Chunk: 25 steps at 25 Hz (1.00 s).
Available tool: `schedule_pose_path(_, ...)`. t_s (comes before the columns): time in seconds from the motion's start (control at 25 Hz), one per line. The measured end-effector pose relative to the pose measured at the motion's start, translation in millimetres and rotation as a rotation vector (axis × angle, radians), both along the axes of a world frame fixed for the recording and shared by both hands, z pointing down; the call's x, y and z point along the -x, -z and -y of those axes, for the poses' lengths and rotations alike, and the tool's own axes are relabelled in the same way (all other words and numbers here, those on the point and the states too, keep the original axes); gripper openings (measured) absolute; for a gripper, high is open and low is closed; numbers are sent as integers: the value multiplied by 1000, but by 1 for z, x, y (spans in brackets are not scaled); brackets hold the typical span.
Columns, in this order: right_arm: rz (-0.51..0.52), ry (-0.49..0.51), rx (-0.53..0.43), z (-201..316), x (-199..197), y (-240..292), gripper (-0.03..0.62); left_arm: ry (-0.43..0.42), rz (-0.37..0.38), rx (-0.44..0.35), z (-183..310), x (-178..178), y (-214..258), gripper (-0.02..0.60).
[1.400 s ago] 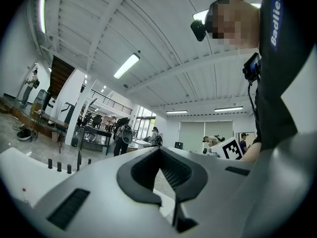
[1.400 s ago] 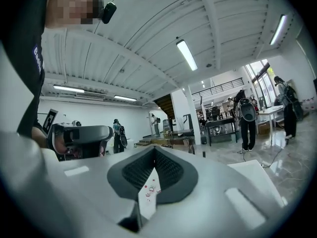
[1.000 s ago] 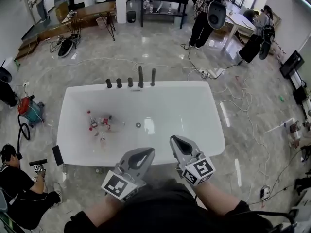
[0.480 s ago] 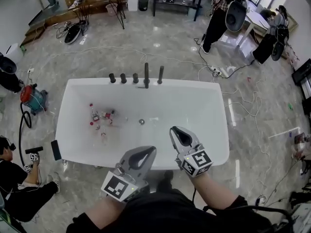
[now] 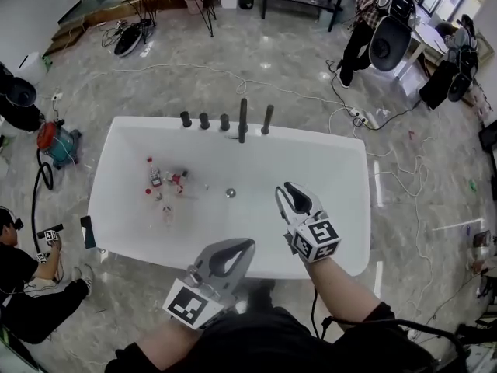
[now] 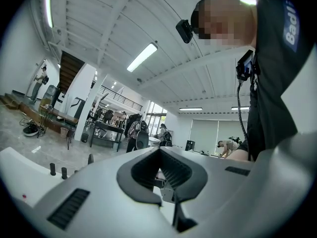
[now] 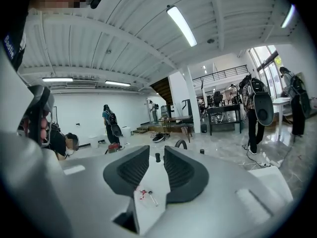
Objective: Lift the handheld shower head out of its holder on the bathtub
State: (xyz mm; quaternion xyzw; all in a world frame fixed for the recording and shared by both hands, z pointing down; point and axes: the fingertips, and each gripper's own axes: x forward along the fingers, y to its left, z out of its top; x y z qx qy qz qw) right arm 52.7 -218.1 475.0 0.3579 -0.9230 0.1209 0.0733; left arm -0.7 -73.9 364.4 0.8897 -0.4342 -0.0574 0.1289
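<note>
The white bathtub (image 5: 116, 208) lies across the head view. On its far rim stands a row of dark fittings: three short knobs (image 5: 204, 120), a tall spout (image 5: 243, 120), and at the right end the slim upright handheld shower head (image 5: 267, 120) in its holder. My right gripper (image 5: 289, 186) hangs over the near half of the basin, well short of the fittings. Its jaws are opening, and nothing is between them (image 7: 156, 150). My left gripper (image 5: 247, 243) is at the tub's near rim, shut and holding nothing (image 6: 159, 150).
Several small bottles and bits (image 5: 163, 181) lie in the tub's left half, near the drain (image 5: 230, 193). Cables (image 5: 388, 169) trail over the marble floor. A red vacuum (image 5: 54, 142) and a crouching person (image 5: 19, 286) are at the left. Other people (image 5: 380, 22) stand far back.
Both grippers have moved forward toward the tub. The right one went from the near rim out over the basin, and its jaws have parted. The tub fittings now sit nearer in the view.
</note>
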Motion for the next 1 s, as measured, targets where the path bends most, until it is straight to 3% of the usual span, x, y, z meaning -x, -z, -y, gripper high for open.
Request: schedule_pose_path(1.0,-132,-66,114,190,29,-128,196,80,-4,61,38,29,-47,0)
